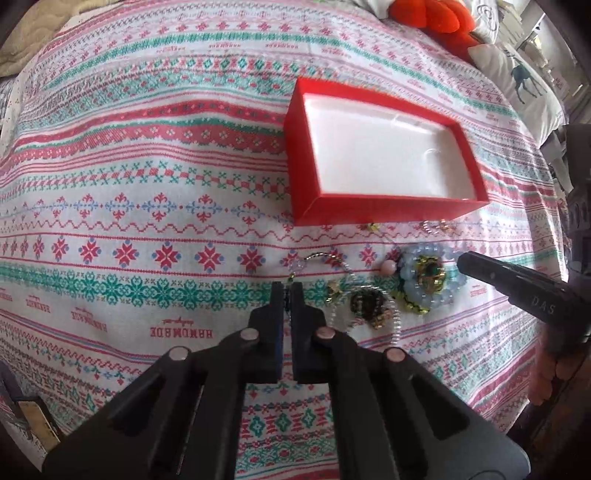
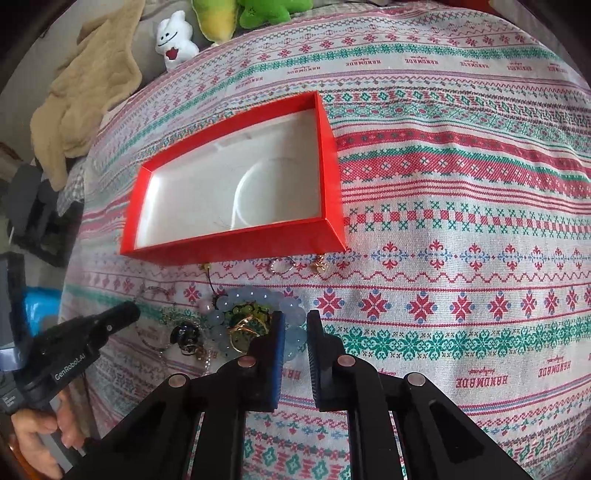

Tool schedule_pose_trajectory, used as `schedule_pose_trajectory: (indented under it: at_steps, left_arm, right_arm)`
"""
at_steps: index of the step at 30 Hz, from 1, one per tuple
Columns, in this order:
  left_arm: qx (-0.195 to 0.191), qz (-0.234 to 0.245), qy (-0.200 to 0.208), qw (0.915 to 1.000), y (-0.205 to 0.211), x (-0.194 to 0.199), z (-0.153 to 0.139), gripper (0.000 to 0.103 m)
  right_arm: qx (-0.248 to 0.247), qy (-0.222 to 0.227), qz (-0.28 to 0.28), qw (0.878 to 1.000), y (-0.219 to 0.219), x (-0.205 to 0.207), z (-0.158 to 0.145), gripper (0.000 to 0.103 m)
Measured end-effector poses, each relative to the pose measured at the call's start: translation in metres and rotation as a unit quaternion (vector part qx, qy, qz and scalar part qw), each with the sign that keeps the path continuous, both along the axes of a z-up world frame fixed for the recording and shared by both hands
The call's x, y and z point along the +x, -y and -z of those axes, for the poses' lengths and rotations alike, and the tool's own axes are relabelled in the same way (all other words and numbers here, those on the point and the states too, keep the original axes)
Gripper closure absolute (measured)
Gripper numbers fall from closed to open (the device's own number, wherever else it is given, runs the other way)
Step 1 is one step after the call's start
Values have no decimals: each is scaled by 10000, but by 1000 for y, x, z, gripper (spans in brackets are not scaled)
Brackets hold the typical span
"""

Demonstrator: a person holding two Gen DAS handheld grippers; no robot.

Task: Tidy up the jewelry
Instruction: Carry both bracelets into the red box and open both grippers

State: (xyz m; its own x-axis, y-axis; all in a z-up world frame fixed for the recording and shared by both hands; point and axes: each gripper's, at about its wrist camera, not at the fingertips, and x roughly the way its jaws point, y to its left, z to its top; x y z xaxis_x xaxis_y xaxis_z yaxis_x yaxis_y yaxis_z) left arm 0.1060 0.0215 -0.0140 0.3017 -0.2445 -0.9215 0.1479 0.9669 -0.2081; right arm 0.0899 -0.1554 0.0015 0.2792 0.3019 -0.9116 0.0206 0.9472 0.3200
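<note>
Left gripper (image 1: 288, 291): nearest the left camera, pointing steeply down at the cloth; jaws drawn together with only a slit between them, pinching a thin dark beaded strand (image 1: 287, 295) at the tips.
Strand: runs from the tips up toward a clear bead (image 1: 298, 264) just beyond them.
Right of the left gripper: a dark cluster (image 1: 369, 304) ringed by a clear beaded chain (image 1: 397, 325), then a pale blue bead bracelet (image 1: 432, 278) with green and gold pieces (image 1: 430, 277) inside it.
Right gripper (image 2: 295, 323): jaws nearly together, a narrow gap left; tips at the near-right edge of the bracelet (image 2: 295, 338). Whether the pads press on a bead cannot be told.
Beyond the bracelet: a pink bead (image 1: 388, 266) touching its far-left edge; a small ring (image 2: 281, 266) and gold earrings (image 2: 318, 263) just before the box.
Box (image 1: 301, 155): red, open, white inside, beyond both grippers; a faint pale hoop (image 2: 242, 195) lies in it.
Cloth (image 1: 147, 184): patterned red, green and white, under everything.
Hands: one (image 2: 40, 435) grips the left handle, seen from the right camera.
Far edge: white plush (image 2: 173, 38), green plush (image 2: 273, 13), tan blanket (image 2: 92, 85).
</note>
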Motion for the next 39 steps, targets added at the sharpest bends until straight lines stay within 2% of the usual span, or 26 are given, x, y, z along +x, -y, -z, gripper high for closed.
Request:
schedule_pose_trajectory:
  at_steps: [13,17,27,33,39]
  left_arm:
    - [-365,187,636,9971,-8,-23,-49,99]
    - [-529,170,785,9954,3,-21,-63,99]
    - [-1251,106,1188,9850,28,0,-89,99]
    - [-1668,-123,1278,9776,35,20,-83,99]
    - [-1441,-480,1070,9826,33,39,-47,99]
  right_arm:
    - [216,676,-106,9974,-4,-17,-52,91]
    - [341,852,-102,9957,1,-24,-69,91]
    - [575,1164,114,9915,14,-21,-93,91]
    - [671,1359,199,9882,18,-19,-105,91]
    - [547,1525,191,9866,14,-14,-114,91]
